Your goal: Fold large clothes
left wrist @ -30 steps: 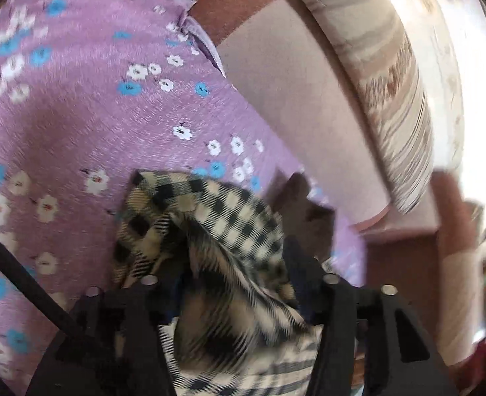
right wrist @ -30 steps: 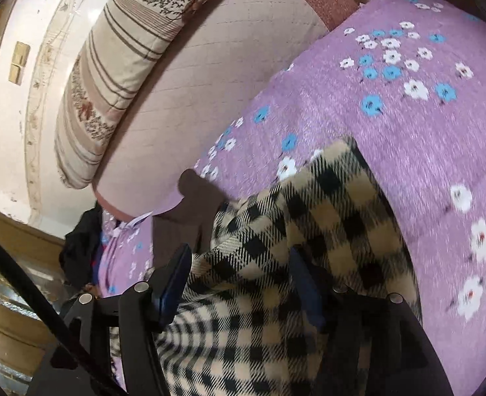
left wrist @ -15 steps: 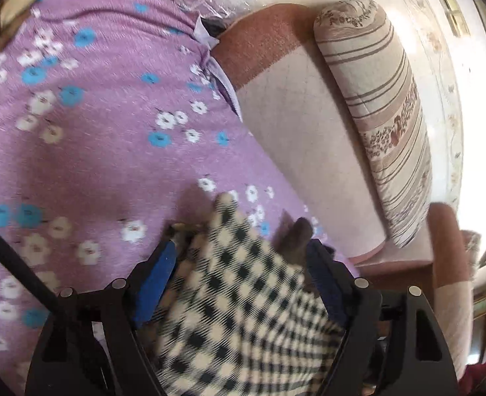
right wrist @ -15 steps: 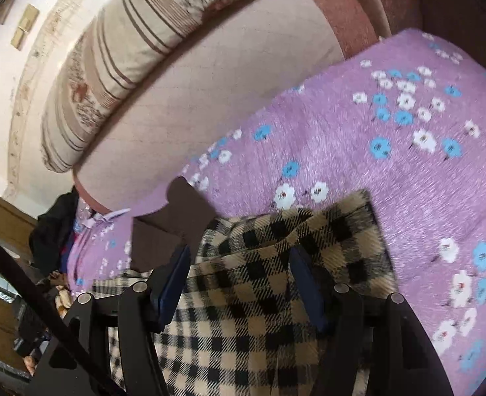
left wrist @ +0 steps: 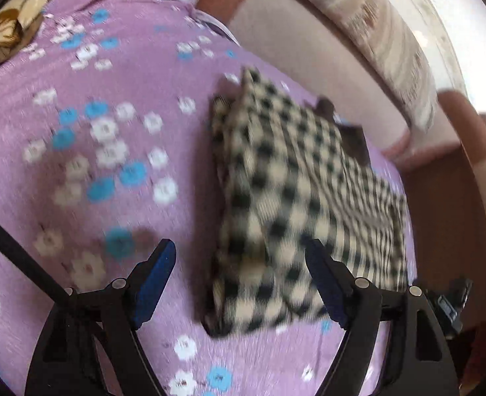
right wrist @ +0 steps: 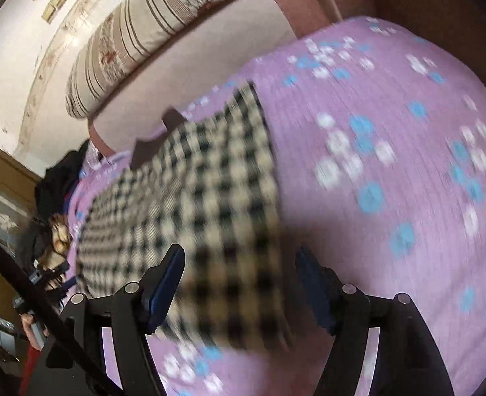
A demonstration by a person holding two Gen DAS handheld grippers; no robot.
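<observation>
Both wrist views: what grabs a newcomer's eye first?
The folded black-and-cream checked garment stands out, lying flat in the middle of the purple flowered bedspread. Both grippers are open and hold nothing: the left gripper frames the garment's near edge, and the right gripper does the same in its own view. Behind the bed, a striped bolster cushion lies along the top of the padded pink headboard.

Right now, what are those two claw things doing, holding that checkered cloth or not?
Left gripper: open, holding nothing.
Right gripper: open, holding nothing; the checkered garment lies folded on the bedspread.
</observation>
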